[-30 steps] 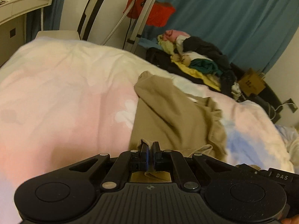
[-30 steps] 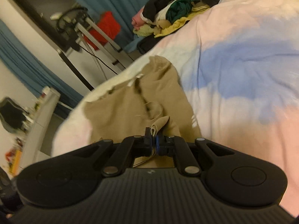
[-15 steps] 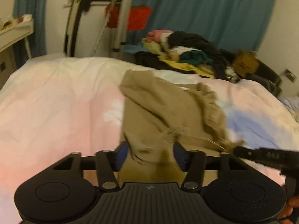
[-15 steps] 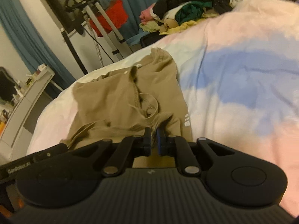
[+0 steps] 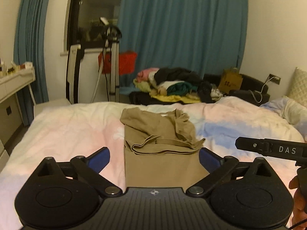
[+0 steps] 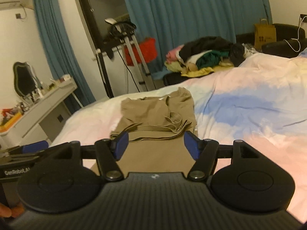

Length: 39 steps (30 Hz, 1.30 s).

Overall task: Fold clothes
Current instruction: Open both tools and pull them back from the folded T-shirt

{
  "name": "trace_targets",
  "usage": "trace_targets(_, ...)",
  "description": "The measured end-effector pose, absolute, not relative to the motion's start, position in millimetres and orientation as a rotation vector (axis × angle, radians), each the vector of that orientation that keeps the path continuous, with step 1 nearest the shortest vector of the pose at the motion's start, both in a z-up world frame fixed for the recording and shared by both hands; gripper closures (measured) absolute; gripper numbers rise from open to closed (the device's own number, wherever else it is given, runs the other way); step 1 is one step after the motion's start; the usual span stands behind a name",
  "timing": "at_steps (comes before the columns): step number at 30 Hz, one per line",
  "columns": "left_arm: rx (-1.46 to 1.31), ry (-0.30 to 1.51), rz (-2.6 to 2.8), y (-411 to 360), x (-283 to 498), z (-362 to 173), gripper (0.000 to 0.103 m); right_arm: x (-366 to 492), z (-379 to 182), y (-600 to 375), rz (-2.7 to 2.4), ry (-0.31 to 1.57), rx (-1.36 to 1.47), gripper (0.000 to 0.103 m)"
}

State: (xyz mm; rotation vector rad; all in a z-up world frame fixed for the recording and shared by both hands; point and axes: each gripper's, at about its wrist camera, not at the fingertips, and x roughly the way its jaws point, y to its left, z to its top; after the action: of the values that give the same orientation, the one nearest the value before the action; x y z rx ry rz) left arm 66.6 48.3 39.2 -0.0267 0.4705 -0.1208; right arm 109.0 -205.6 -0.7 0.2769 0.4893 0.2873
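A tan garment (image 5: 159,140) lies on the bed, its far half folded back over the near half, with a rumpled edge across the middle. It also shows in the right wrist view (image 6: 157,122). My left gripper (image 5: 153,158) is open and empty, raised above the garment's near end. My right gripper (image 6: 155,144) is open and empty, also above the near end. The right gripper's side (image 5: 272,149) shows at the right of the left wrist view. The left gripper's side (image 6: 28,153) shows at the left of the right wrist view.
The bed has a pastel pink, white and blue duvet (image 5: 230,126). A pile of mixed clothes (image 5: 172,84) lies beyond the bed's far edge. A treadmill (image 5: 107,63), a white desk (image 6: 48,99) at left and blue curtains (image 5: 182,28) stand behind.
Both grippers have opened and let go of the tan garment's edge. They have pulled back and risen. The garment now lies folded on the bed.
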Motion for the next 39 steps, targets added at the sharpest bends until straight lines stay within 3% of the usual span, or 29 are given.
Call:
trace_targets(2,-0.019,0.448,-0.120,46.5,49.3,38.6,0.000,91.0,-1.1,-208.1,0.297,0.459,0.291,0.036)
trace_targets(5,-0.032,0.421,-0.098,48.3,30.9,34.0,0.000,72.4,-10.3,-209.9,0.297,0.413,0.303,0.014)
trace_targets(15,-0.154,0.441,-0.031,72.0,29.1,12.6,0.000,68.6,-37.0,-209.9,0.284,0.418,0.272,0.014)
trace_targets(39,-0.074,0.514,0.033,64.0,41.6,-4.3,0.000,72.5,-48.9,-208.5,0.216,0.420,0.245,0.014)
